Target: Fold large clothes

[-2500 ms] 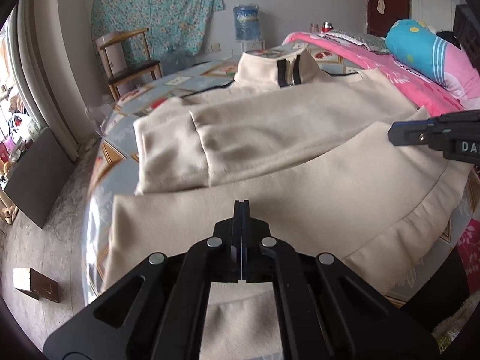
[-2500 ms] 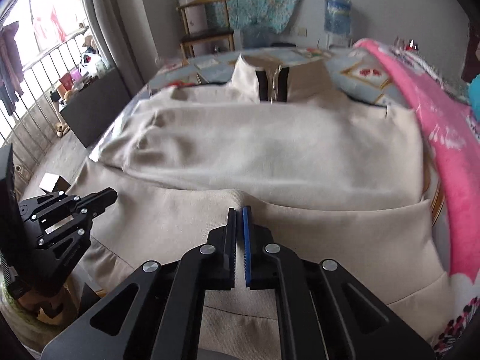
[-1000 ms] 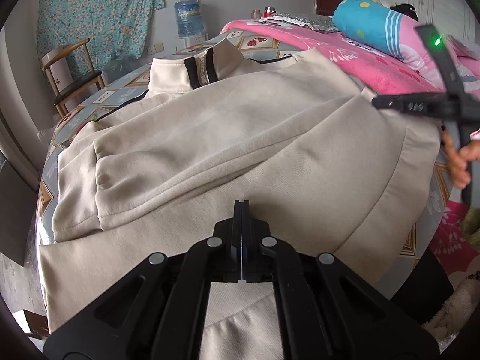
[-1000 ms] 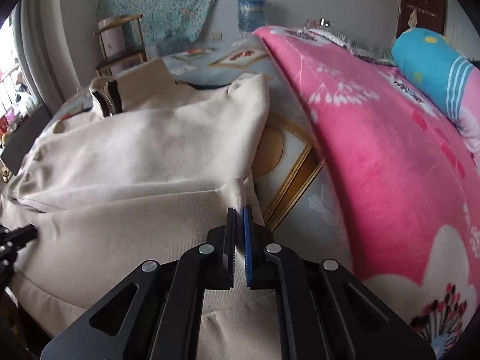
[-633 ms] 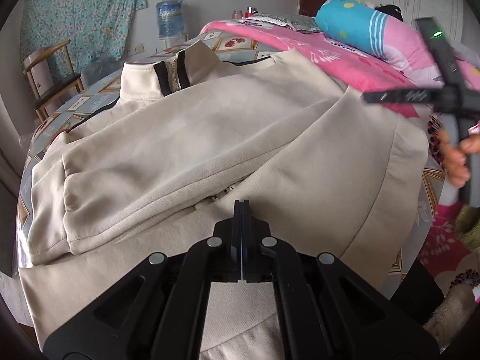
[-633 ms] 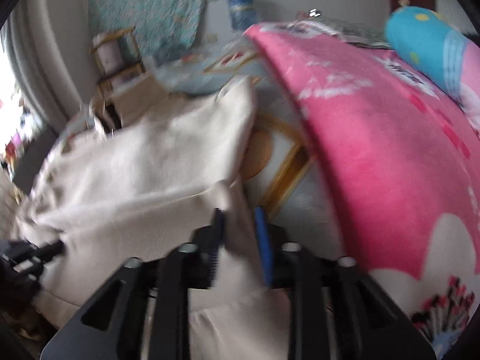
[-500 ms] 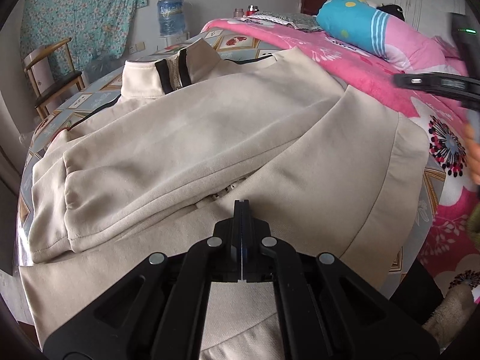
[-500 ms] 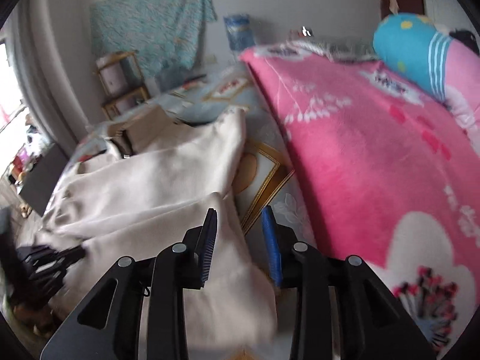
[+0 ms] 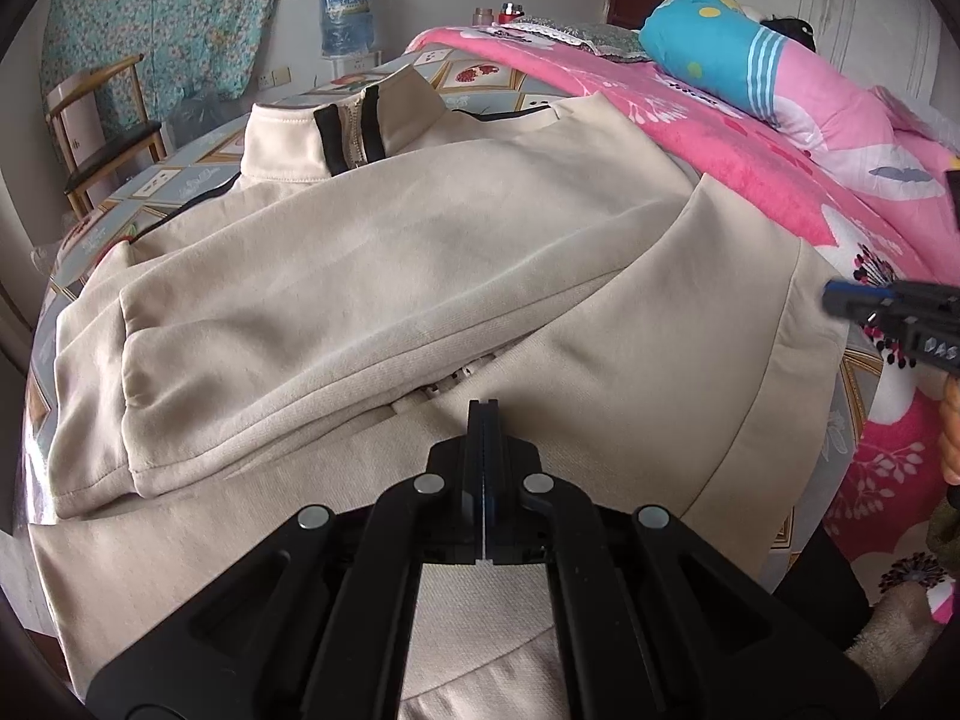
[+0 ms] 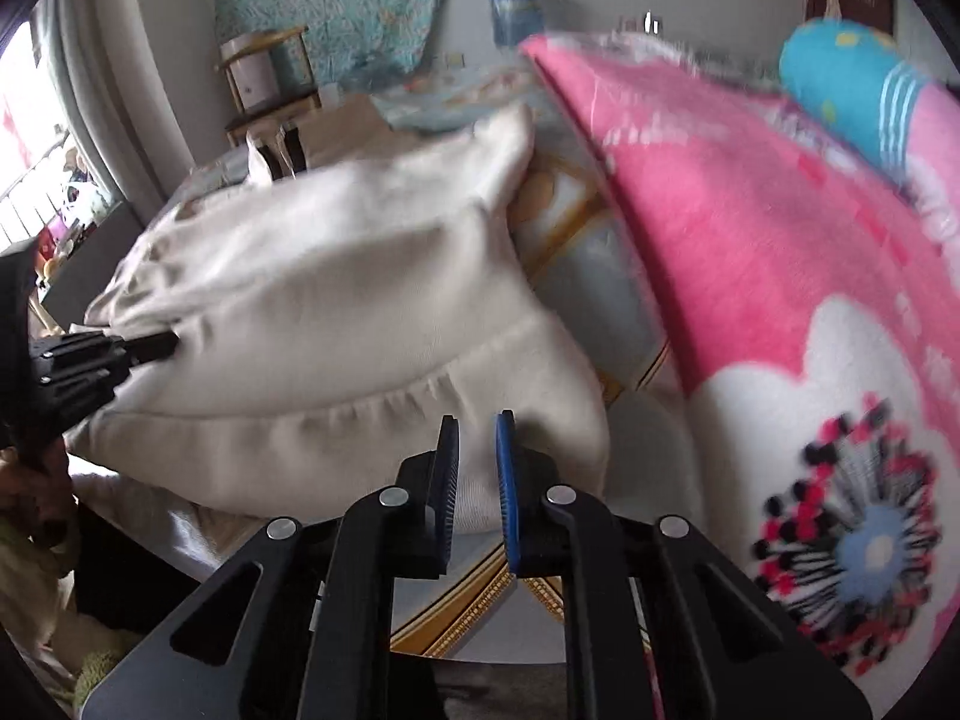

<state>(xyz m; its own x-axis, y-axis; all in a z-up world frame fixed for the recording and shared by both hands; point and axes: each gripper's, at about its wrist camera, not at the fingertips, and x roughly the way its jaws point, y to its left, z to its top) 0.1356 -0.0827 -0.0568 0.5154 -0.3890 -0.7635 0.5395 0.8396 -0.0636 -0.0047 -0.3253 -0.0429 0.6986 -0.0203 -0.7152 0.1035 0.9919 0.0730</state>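
We are looking across a bed (image 9: 180,168) covered by a patterned sheet, with a pink blanket (image 9: 750,162) heaped along its far side and a blue striped pillow (image 9: 720,66) on top of that. Behind it a floral cloth (image 9: 162,18) hangs on the grey wall, a water bottle (image 9: 345,18) stands near the corner, and a wooden chair (image 9: 102,138) sits by the wall on the left. In the right wrist view a window with railings glows at the left edge, and that whole view is blurred.

The cream jacket (image 9: 420,276) lies spread over the bed, its collar with the dark zip trim toward the wall, one sleeve folded across the body and the hem hanging toward us over the edge of the bed.

Our left gripper (image 9: 483,414) has its jaws pressed tight together, and the jacket's fabric bunches up right at the tips near the zip line; the right wrist view shows the cloth puckered at those tips, so it is pinching the jacket.

Our right gripper (image 10: 477,438) has just been closing its jaws, yet a narrow gap remains between them. The jacket's hem corner lies just beyond the tips, and nothing is caught between them.
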